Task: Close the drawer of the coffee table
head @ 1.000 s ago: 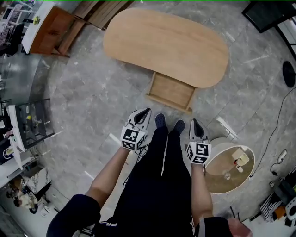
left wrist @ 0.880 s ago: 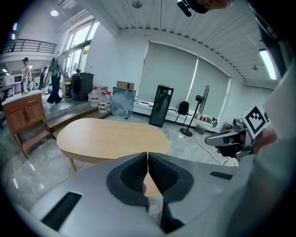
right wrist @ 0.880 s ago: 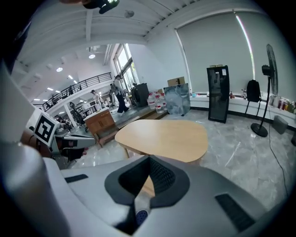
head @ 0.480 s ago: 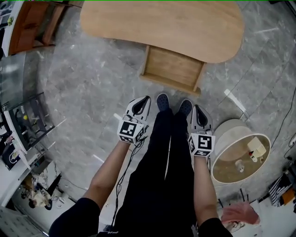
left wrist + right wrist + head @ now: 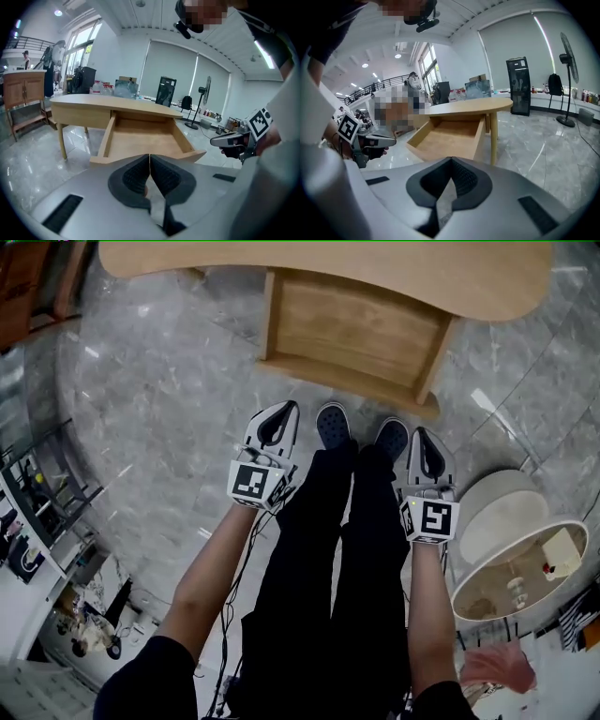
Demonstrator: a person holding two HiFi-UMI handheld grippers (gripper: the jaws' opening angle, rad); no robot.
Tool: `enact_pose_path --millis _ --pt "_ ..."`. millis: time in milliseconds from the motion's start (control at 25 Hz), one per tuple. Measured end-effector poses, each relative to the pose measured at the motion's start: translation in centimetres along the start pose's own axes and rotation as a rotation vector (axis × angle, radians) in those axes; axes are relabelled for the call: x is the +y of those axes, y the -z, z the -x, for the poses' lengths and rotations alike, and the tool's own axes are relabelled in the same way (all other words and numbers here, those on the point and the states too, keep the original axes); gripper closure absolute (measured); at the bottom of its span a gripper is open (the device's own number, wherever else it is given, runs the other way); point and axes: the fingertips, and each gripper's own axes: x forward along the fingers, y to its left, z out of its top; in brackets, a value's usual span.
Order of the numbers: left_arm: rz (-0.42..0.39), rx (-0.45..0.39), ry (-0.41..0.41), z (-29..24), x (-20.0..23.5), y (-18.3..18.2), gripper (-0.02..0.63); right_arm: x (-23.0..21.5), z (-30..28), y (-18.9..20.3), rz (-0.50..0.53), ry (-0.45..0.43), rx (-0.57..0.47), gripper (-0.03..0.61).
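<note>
drawer loc: drawer [image 5: 354, 332] is pulled well out from under the coffee table [image 5: 328, 263] top, toward the person. Its front panel is nearest the shoes [image 5: 334, 424].
L grip: left gripper [image 5: 278, 414] has its jaws pressed together w/ nothing between them. It is near the front panel's left half, not touching.
R grip: right gripper [image 5: 421, 439] also has its jaws together and is empty. It is just short of the panel's right corner.
handling (est): solid wood box, stiff, no flex. Inside looks bare, so prob light and should slide easily on its runners. Not fragile.
where to push: no knob or handle visible in any view. Best guess is a flat push on the front panel near mid-width, or both grippers spaced evenly either side. An off-centre push could rack it in the guides.
risk (est): glossy stone floor and thin table legs, so a hard shove may scoot the table.
head view only: gap btwn both grippers and the panel, plus how far the drawer sticks out.
L grip view only: drawer [image 5: 143, 136] interior seen square-on, floor and both side walls. Right gripper [image 5: 228, 139] is at frame right.
R grip view only: drawer [image 5: 446, 135] seen at an angle w/ a table leg beside it. Left gripper [image 5: 378, 139] is at frame left.
not shown: outer face of the front panel, in any view.
</note>
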Motion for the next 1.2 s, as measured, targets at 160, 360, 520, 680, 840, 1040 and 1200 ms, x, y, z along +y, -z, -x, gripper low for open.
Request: enact_pose_path --millis 160,360,520,680,840,1040,1200 --pt "-0.042 0.006 0.043 -2.3 -0.8 4.0 0.584 -0.8 -1.3 4.3 0.001 0.011 -0.007 0.551" --pt "-0.04 0.008 0.076 -4.7 -2.1 7.3 0.584 -1.6 -2.5 7.3 0.006 0.021 -0.03 0.551" --pt "-0.01 -0.013 0.04 -6.3 -0.9 8.0 0.584 -2.5 -3.2 7.5 0.017 0.052 -0.078 0.551" --pt "0.018 -0.044 -0.014 -7.0 0.4 7.6 0.584 -3.0 -3.1 7.1 0.045 0.083 -0.116 0.551" --pt "0.046 -0.091 -0.042 -7.4 0.9 5.8 0.586 -2.9 -2.9 6.8 0.058 0.108 -0.13 0.551" --pt "0.066 -0.081 -0.072 -7.3 1.0 5.9 0.586 -2.4 -2.7 6.4 0.056 0.102 -0.133 0.551" --pt "0.05 -0.076 -0.066 -7.3 0.7 5.5 0.586 -2.7 -2.6 5.7 0.057 0.121 -0.146 0.551"
